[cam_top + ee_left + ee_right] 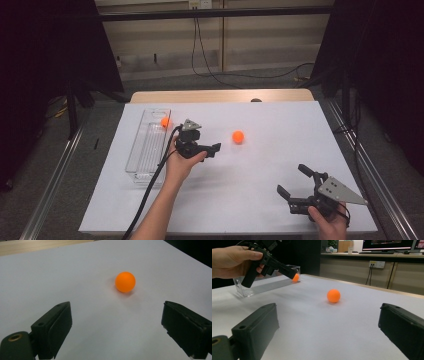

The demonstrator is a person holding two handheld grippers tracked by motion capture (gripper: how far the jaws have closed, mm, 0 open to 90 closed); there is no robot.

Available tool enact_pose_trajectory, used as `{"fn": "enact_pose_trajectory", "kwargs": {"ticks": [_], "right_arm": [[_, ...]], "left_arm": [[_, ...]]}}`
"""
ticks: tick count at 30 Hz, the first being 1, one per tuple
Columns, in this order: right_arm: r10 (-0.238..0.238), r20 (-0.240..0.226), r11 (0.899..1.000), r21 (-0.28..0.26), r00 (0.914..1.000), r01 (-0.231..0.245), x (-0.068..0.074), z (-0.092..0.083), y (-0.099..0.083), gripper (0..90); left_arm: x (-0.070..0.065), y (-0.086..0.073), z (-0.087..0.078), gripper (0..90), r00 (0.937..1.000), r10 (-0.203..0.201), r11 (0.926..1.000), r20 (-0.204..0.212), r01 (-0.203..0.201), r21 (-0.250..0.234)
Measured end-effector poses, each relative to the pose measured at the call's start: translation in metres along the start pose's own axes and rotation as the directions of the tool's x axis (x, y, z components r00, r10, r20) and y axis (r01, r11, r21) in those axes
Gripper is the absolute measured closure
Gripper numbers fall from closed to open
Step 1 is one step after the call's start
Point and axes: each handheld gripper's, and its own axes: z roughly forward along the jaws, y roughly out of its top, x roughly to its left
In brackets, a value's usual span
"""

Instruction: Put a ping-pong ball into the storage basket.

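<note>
Resting loose on the white sheet, an orange ball (238, 136) lies near the middle of the bench, somewhat toward its far edge, touching nothing. The left gripper (214, 148) hovers just beside it, on the tray side, jaws spread wide and aimed at it, nothing between them (in the left gripper view the ball (125, 282) sits ahead of the pads, not yet inside the gap).

Judged from the layout, the work is moving balls into the clear tray (141, 159) along the bench's left edge. A second orange ball (165, 121) already lies at the tray's far end, so one looks done and one is left: closing in, pinching, carrying, releasing.

The right gripper (296, 184) idles near the bench's near right corner, well apart from the ball, jaws likewise spread and empty; its view looks across at the loose ball (333, 295).

Count: two orange balls, one tray, two grippers, one white sheet (280, 210) over the wooden bench (220, 95).
</note>
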Motion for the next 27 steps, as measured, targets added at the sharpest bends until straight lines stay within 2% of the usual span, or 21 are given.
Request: {"fn": "enact_pose_trajectory", "kwargs": {"ticks": [4, 7, 20, 27], "right_arm": [[0.008, 0.003, 1.0, -0.002, 1.0, -0.008, -0.0006, 0.0001, -0.0003, 2.2], [0.007, 0.0, 1.0, 0.001, 1.0, -0.007, -0.0002, 0.0007, -0.0004, 2.3], [0.006, 0.002, 1.0, 0.007, 1.0, -0.006, 0.0002, 0.0029, -0.0016, 2.2], [0.002, 0.0, 1.0, 0.009, 1.0, -0.002, -0.0007, 0.0039, -0.0023, 2.2]], "left_arm": [[-0.0005, -0.0002, 0.0019, 9.7, 1.0, 0.004, 1.0, 0.002, -0.004, 0.006], [-0.0008, -0.0002, 0.0025, 9.7, 0.9997, 0.023, 0.9997, -0.001, -0.023, 0.014], [-0.0027, -0.0002, 0.0031, 9.5, 0.9996, 0.027, 0.9996, 0.007, -0.027, 0.012], [-0.0004, -0.0006, 0.0087, 9.5, 0.9996, 0.026, 0.9996, 0.009, -0.026, 0.014]]}}
